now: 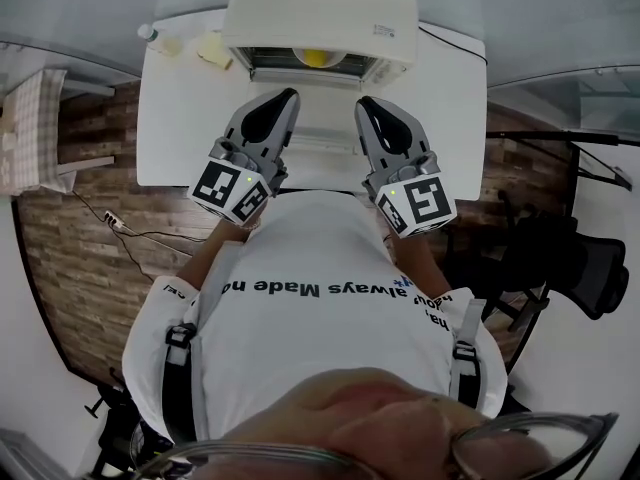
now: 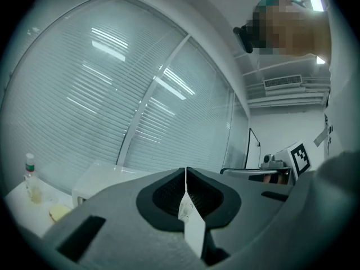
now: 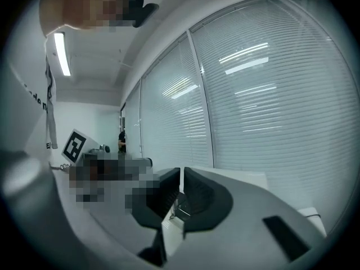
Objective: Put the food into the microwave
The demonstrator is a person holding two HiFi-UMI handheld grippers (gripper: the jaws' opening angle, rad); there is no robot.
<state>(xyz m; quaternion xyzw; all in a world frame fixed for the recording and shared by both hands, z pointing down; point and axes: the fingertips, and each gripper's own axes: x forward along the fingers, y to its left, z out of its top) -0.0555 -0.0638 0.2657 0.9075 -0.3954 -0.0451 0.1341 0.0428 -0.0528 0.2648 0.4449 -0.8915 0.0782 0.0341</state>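
2 tongs sit closed and empty near your chest: the left gripper (image 1: 290,96) has its jaws pressed together, and the right gripper (image 1: 365,103) shows only a hairline slit with nothing in it. The food (image 1: 318,57), a small round yellow item, lies inside the opening of the microwave (image 1: 320,8) on the white table (image 1: 450,98), so the placing looks done already.

It should be light. Its rounded shape could roll or slip from smooth pads, and I cannot tell whether it is soft. If you must shift it, close gently across its widest part from both sides.

Only the head view looks into the cavity and shows the food. Both gripper views tilt up at the window blinds and miss it. The left gripper view does give you a side look at a bottle (image 2: 29,167) and a pale yellow piece (image 2: 58,211) on the table left of the microwave, which the right gripper view does not show.
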